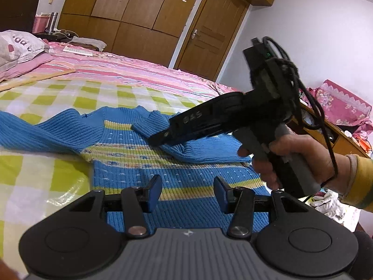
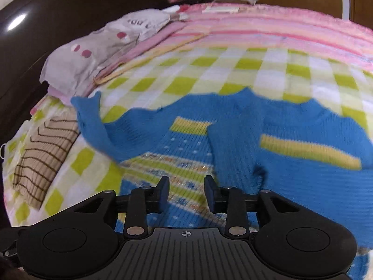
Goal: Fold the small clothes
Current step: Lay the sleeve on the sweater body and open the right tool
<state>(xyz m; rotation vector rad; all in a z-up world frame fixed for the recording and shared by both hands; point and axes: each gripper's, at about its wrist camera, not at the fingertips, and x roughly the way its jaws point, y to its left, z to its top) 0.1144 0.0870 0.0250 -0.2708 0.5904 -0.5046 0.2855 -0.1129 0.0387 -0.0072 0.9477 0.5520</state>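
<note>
One blue rib-knit child's sweater w/ yellow bands and patterned stripes (image 1: 144, 156) – lies flat on green-and-white checked bed cover (image 1: 58, 98), body toward near edge of bed, neck toward pink striped blanket (image 1: 130, 70) at far side.

Step in hand (judgement): sleeve folds. One sleeve lies folded in across chest (image 1: 186, 140); other sleeve (image 2: 93, 126) is spread out sideways toward pillow corner, not yet folded.

Tools:
- Right gripper (image 1: 160, 137) – black, held by hand w/ yellow cuff (image 1: 291, 161); tips just over folded-in sleeve. Own view shows jaws part spread, nothing between pads (image 2: 164, 191); view blurred.
- Left gripper (image 1: 187, 191) – jaws half spread, empty, hovering over sweater's lower body.

Next move calls for (judgement): pick up spread sleeve at cuff, bring it across chest onto first sleeve, then fold hem up.

View diffs:
- Left wrist only: right tool and hand, wooden wardrobe (image 1: 139, 11), door.
- Right wrist only: spread sleeve in full to its cuff, beige brown-striped folded knit (image 2: 44, 156) at pillow-side edge of bed.
</note>
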